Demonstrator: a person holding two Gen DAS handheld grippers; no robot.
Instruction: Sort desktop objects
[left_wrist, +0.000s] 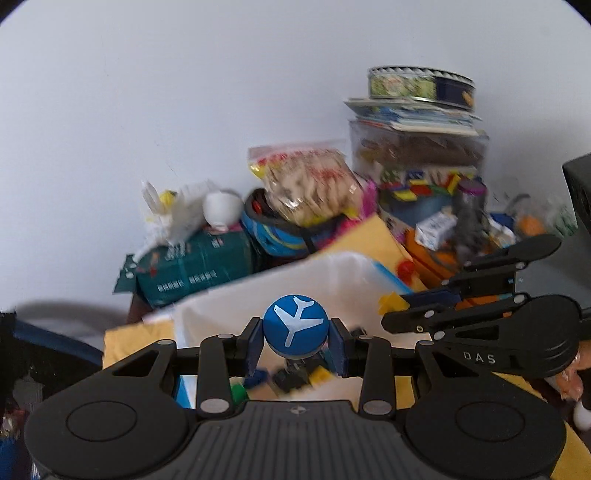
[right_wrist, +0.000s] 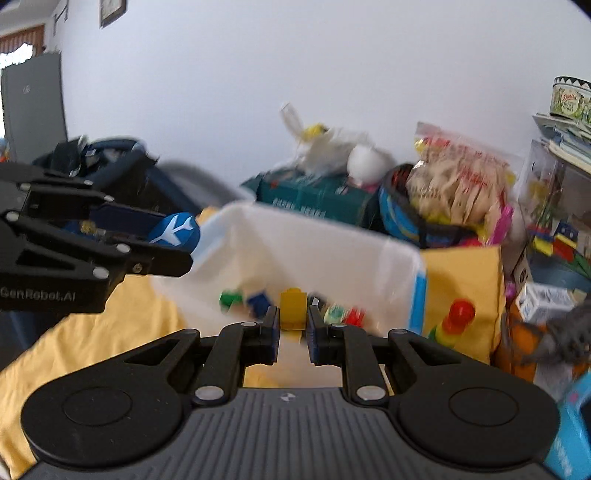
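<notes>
Mid-carry: left tongs (left_wrist: 295, 345) clamp blue plane ball (left_wrist: 294, 329), right tongs (right_wrist: 292, 325) clamp yellow brick (right_wrist: 293, 308); next, release over white bin (right_wrist: 415, 266) at frame centre

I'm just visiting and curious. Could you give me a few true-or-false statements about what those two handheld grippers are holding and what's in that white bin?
1. The left gripper holds a blue piece with a white airplane. True.
2. The right gripper is empty. False: it pinches a yellow block.
3. The white bin contains small coloured blocks. True.
4. The cloth under the bin is green. False: it is yellow.
5. A red-topped stacking toy stands beside the bin. True.
</notes>
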